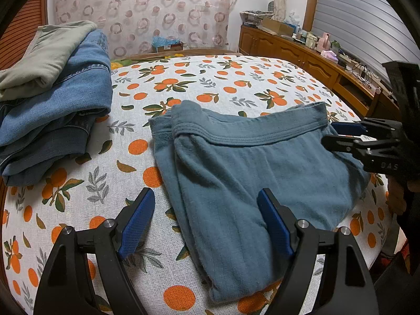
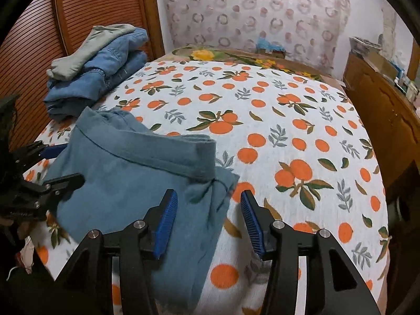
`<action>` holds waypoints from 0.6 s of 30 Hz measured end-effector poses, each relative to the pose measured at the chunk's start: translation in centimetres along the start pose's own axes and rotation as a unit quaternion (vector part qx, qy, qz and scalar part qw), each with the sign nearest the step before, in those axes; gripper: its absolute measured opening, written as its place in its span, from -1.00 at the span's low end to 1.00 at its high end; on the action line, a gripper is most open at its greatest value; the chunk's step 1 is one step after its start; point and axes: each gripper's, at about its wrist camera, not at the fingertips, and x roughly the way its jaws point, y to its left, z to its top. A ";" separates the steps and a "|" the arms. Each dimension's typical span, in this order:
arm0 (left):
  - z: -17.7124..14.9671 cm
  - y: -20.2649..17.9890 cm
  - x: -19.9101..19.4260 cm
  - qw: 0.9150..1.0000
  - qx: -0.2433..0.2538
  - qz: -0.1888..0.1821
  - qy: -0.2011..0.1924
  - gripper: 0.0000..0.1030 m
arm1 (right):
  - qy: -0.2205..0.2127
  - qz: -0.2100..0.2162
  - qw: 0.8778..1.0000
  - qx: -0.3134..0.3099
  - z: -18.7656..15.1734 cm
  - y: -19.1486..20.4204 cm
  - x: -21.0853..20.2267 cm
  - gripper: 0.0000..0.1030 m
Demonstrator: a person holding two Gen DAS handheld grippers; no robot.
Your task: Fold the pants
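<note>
Left wrist view. Teal pants (image 1: pixel 244 173): folded, lying flat on the bed (image 1: pixel 210 78) with the orange-print sheet, waistband toward the far side. Left gripper (image 1: pixel 206 220): jaws wide apart, one finger on the bare sheet to the left of the pants, the other over the near part of the cloth; nothing held. Right gripper (image 1: pixel 341 134): enters from the right, close to the right end of the waistband, jaws parted, no cloth pinched. Folded jeans (image 1: pixel 60 110): stacked at the far left of the bed, a pale green garment (image 1: pixel 44 55) on top. Wooden cabinet (image 1: pixel 302 52): along the right wall, cluttered top.

Right wrist view. Right gripper (image 2: pixel 208 211): jaws open, the right edge of the pants (image 2: pixel 131 178) lying loose between them, pads clear of the cloth. Left gripper (image 2: pixel 61 164): at the left of the pants, jaws spread. Jeans (image 2: pixel 97 84) and green garment (image 2: pixel 92 50): far left, beside the slatted wooden door (image 2: pixel 78 13).
</note>
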 end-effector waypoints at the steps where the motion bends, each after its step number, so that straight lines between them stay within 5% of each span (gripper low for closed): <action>1: 0.0 0.0 0.0 1.000 0.000 0.000 0.000 0.58 | 0.001 0.000 1.000 -0.002 0.1 0.1 0.3 0.01; 18: 0.3 0.5 0.1 1.000 0.003 -0.010 0.014 0.58 | -0.016 -0.014 1.000 0.001 -0.5 0.5 0.9 0.33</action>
